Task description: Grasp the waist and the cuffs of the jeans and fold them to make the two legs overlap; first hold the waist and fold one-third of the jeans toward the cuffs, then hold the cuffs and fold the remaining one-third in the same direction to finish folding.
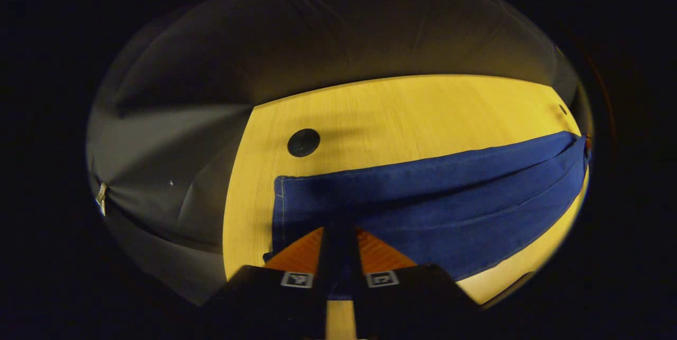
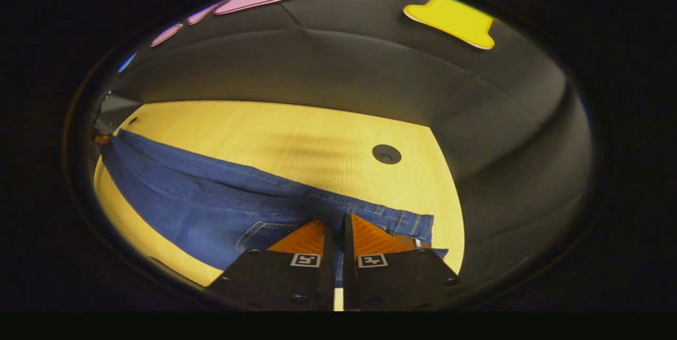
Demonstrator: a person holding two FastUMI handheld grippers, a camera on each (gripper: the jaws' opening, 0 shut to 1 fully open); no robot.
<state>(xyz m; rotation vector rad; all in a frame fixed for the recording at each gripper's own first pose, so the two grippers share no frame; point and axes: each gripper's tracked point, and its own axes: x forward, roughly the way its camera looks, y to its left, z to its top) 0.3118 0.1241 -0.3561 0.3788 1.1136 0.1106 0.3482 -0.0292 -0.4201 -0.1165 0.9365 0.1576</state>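
Both sets of jaws look drawn together on denim: your left gripper [image 1: 338, 239] pinches the cuff end at bottom centre of the left gripper view, your right gripper [image 2: 334, 234] pinches the waist at bottom centre of the right gripper view. A thin gap shows between each pair of orange fingers [image 1: 301, 253], with blue cloth in it, so I read both as clamped on fabric, not fully sure.

Table [image 1: 402, 107]: yellow wood, across the middle of both frames, dark round grommet [image 1: 303, 142] at centre left in the left view.

Jeans [image 1: 423, 202]: flat on the table, one long blue band running from lower centre to the right edge in the left view, and from lower centre to the left edge in the right view. Legs look already stacked, judging by the layered edges.

Waistband [image 2: 391, 218]: belt loops and a back pocket visible just beside the right fingers.

Likely step: the waist third-fold. Advice:
- hold the cuff end down as the anchor
- lift the waist only enough to clear the cloth, carry it along the leg line
- keep the edges parallel, lay down, then release.
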